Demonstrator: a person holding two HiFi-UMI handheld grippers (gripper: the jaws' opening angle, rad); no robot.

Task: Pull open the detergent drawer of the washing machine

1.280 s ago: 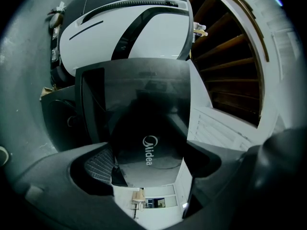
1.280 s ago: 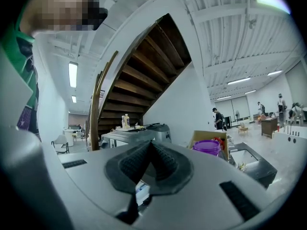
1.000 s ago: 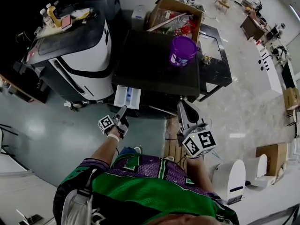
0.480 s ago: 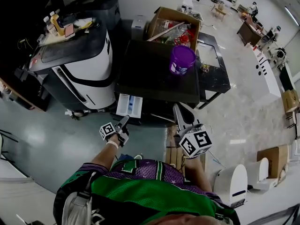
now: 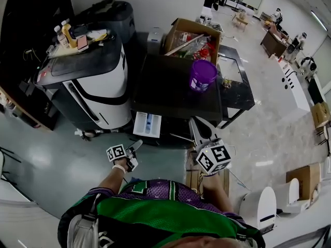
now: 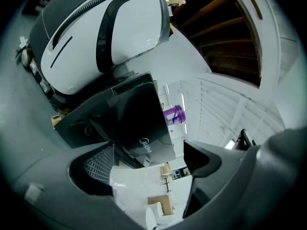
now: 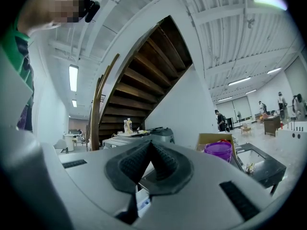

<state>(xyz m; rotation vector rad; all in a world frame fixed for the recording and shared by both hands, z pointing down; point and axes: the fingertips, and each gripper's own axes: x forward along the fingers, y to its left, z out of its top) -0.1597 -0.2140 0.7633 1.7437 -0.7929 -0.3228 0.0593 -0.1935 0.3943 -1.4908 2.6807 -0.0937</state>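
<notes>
The drawer [image 5: 147, 124] sits open just ahead of the left gripper [image 5: 135, 146], jaws spread and empty; the right gripper [image 5: 195, 123] is pressed together. Best to clear straight back, not nudging it.

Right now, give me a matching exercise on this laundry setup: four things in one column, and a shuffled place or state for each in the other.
Things:
1. detergent drawer
2. purple tub
3. left gripper
4. right gripper

Places or states:
A. jaws together
B. standing on top of the washing machine
C. pulled out
D. jaws apart, nothing between them

Pairs: 1-C, 2-B, 3-D, 4-A
</notes>
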